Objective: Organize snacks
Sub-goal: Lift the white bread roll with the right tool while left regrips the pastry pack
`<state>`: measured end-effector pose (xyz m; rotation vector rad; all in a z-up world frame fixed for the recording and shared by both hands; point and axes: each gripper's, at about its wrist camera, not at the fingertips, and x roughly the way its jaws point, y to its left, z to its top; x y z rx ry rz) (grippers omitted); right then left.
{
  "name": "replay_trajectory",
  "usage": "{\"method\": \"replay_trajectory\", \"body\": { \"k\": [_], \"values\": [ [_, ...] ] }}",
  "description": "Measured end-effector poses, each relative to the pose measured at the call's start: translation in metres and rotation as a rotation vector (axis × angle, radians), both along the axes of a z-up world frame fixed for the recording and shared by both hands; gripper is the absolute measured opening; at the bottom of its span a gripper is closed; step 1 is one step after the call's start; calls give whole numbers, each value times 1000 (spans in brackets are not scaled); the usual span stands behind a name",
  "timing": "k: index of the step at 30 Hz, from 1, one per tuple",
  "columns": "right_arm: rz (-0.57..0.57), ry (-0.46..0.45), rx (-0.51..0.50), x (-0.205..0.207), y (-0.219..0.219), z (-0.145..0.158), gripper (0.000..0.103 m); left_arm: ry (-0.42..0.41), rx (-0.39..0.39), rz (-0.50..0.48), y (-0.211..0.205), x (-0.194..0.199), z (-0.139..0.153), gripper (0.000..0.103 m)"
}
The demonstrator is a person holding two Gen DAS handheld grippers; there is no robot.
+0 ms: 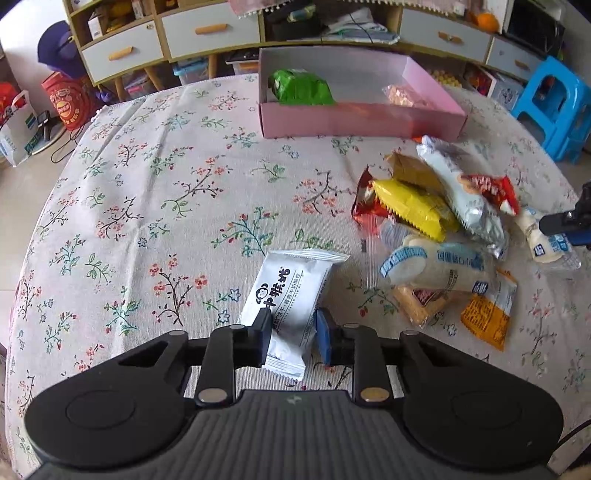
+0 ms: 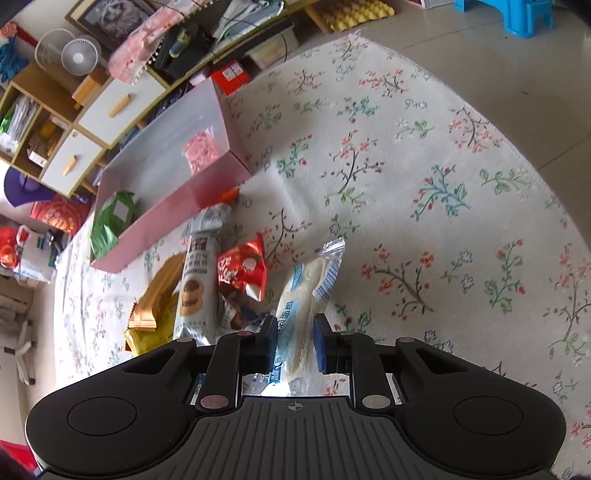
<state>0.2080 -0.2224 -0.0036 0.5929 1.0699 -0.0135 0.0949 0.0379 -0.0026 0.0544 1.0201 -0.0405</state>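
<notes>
My left gripper (image 1: 293, 334) has its jaws around the near end of a white biscuit packet (image 1: 291, 295) with black writing; the left pad touches it and a small gap shows at the right pad. My right gripper (image 2: 295, 343) has its jaws around a clear-wrapped bread roll (image 2: 306, 291); it also shows at the right edge of the left wrist view (image 1: 543, 236). A pile of snack packets (image 1: 436, 221) lies between them. The pink box (image 1: 362, 122) at the far side holds a green packet (image 1: 301, 86) and a pink-orange packet (image 1: 402, 95).
The round table (image 1: 147, 192) has a floral cloth. A blue plastic stool (image 1: 554, 107) stands to the right behind it. A cabinet with drawers (image 1: 207, 33) lines the back wall. Bags (image 1: 22, 122) sit on the floor at the left.
</notes>
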Motion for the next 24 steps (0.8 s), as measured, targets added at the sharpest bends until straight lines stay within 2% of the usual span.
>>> {"method": "replay_trajectory", "body": {
  "k": [6, 14, 20, 23, 24],
  "values": [
    [-4, -39, 18, -3, -4, 9, 15, -25, -59, 37, 12, 1, 11, 18],
    [11, -80, 38, -6, -4, 20, 10, -69, -153, 76, 28, 0, 25, 6],
    [47, -115, 18, -5, 5, 29, 4, -77, -145, 71, 23, 2, 26, 6],
    [80, -82, -12, -3, 9, 22, 4, -79, -96, 67, 22, 2, 25, 6],
    [63, -57, -52, -2, 10, 18, 9, -76, -75, 66, 22, 2, 23, 7]
  ]
}}
